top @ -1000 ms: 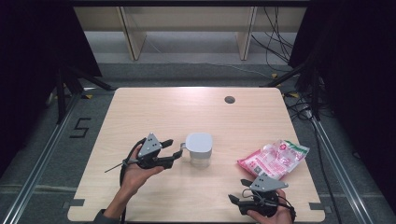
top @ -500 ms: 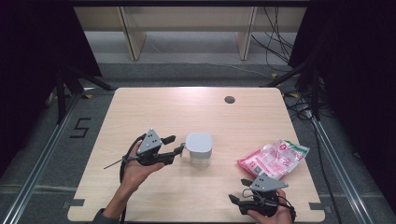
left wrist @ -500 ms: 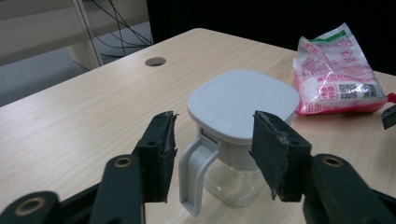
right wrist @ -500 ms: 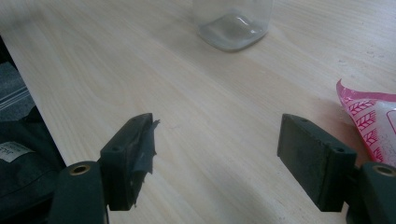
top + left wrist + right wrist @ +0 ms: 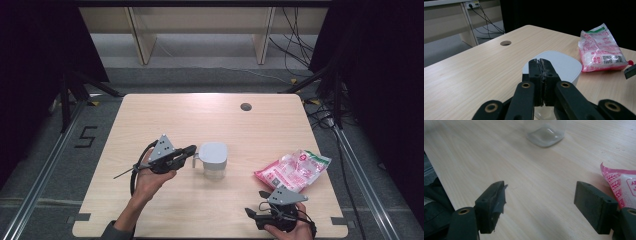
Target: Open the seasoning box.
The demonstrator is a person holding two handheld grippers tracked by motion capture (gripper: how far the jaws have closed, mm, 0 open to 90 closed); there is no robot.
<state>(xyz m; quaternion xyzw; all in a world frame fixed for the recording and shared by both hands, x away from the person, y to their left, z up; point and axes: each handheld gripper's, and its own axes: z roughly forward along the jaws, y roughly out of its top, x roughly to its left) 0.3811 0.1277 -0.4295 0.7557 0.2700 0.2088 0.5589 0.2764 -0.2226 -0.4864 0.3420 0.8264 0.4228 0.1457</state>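
In the high view the left gripper (image 5: 190, 151) lies level just left of a white-lidded clear container (image 5: 213, 159) near the middle of the wooden table (image 5: 200, 120), its tips at the small handle on the container's left side. That view is too small to show whether anything is caught between the tips. The left gripper view settles part of it: the two black jaws are pressed flat together with no gap, right in front of the lid's near edge, and nothing can be seen clamped between them; the handle itself is hidden below the jaws there.

The right gripper (image 5: 254, 216) rests at the near right edge of the table, held in the person's right hand (image 5: 292, 231), pointing left. From above its jaws are hard to read, but the right gripper view shows them spread wide apart over bare wood, holding nothing, with a torn scrap of tape on one pad.

A pink and white printed bag (image 5: 292, 171) lies right of the container and just beyond the right gripper. The left gripper view shows its green top edge and a printed code square; the right gripper view catches just its pink corner beside one jaw, and the container's clear base farther off.

A round hole (image 5: 245, 106) sits in the table's far side.
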